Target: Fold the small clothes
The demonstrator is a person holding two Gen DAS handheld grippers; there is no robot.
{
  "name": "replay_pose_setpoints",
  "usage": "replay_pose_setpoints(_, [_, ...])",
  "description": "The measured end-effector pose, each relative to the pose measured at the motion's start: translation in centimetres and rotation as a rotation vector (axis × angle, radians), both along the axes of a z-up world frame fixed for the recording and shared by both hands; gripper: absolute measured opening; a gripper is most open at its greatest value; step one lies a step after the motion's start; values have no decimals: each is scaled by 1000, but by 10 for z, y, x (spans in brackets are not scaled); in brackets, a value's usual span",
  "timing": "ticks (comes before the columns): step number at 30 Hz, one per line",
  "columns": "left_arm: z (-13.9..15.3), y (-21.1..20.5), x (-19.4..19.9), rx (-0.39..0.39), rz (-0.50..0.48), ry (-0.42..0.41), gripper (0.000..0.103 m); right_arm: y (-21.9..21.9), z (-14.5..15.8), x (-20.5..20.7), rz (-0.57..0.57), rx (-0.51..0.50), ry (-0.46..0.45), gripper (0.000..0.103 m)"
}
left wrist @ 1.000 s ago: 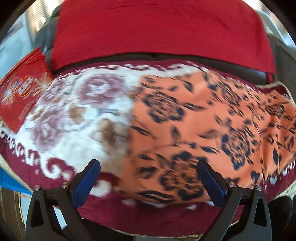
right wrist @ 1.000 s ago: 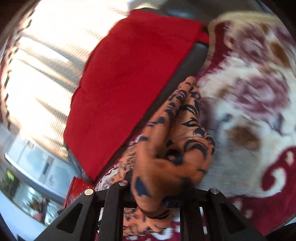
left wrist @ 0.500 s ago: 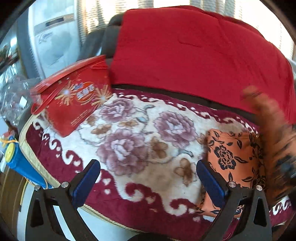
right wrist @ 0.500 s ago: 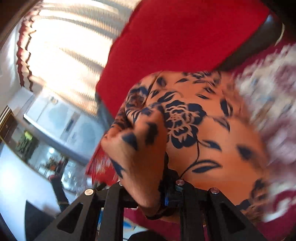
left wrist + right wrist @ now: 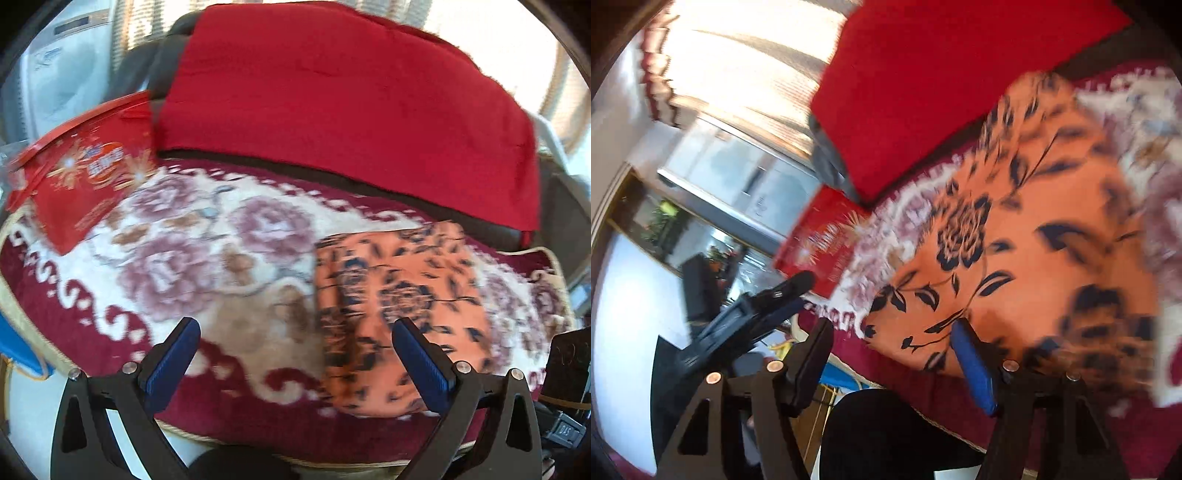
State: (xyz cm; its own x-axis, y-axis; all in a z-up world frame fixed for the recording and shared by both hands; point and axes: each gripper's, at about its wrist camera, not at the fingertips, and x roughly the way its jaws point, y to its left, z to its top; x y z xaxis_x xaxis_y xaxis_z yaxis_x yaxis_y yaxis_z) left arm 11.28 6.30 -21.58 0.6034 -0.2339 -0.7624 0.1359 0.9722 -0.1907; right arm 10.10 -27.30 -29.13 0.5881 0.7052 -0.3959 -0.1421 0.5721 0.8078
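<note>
An orange garment with dark blue flowers (image 5: 402, 295) lies folded flat on the floral seat cover (image 5: 192, 258), toward its right side. My left gripper (image 5: 295, 354) is open and empty, above the cover's front edge, its right finger over the garment's near part. In the right wrist view the garment (image 5: 1034, 236) lies spread ahead. My right gripper (image 5: 890, 358) is open and empty at the garment's near corner. The left gripper (image 5: 775, 295) shows there at the left.
A red cushion (image 5: 351, 103) covers the seat back behind the cover. A red printed box (image 5: 81, 181) stands at the cover's far left; it also shows in the right wrist view (image 5: 820, 240). A blue object (image 5: 14, 350) is at the left edge.
My right gripper has opened and let go of the garment, which now lies folded on the cover. My left gripper has pulled back and swung right toward it.
</note>
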Motion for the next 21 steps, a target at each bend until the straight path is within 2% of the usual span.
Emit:
replay_pose_setpoints(2, [-3, -9, 0, -55, -46, 13, 103, -15, 8, -9, -63, -53, -28, 69])
replay_pose_setpoints(4, [-17, -19, 3, -63, -59, 58, 103, -31, 9, -10, -119, -106, -27, 65])
replay_pose_setpoints(6, [-39, -28, 10, -40, -55, 113, 103, -38, -1, -1, -131, -123, 14, 60])
replay_pose_setpoints(8, [-74, -41, 21, 9, -60, 225, 102, -40, -21, 13, -113, -150, 104, 49])
replay_pose_setpoints(9, [-89, -47, 25, 40, -70, 263, 102, -39, -32, 17, -109, -173, 143, 35])
replay_pose_setpoints(10, [-101, -53, 27, 68, -90, 283, 102, -38, -38, 21, -118, -188, 159, 29])
replay_pose_setpoints(11, [-108, -58, 28, 96, -99, 293, 102, -43, -40, 22, -119, -175, 161, 29])
replay_pose_setpoints(13, [-102, -64, 23, 120, -97, 245, 102, -47, -30, 28, -108, -170, 161, 29])
replay_pose_setpoints(17, [-80, -87, 13, 246, -135, 107, 102, -49, 7, 48, -134, -280, 71, 32])
replay_pose_setpoints(21, [-71, -103, 6, 301, -160, 29, 102, -44, 23, 77, -151, -431, 80, 32])
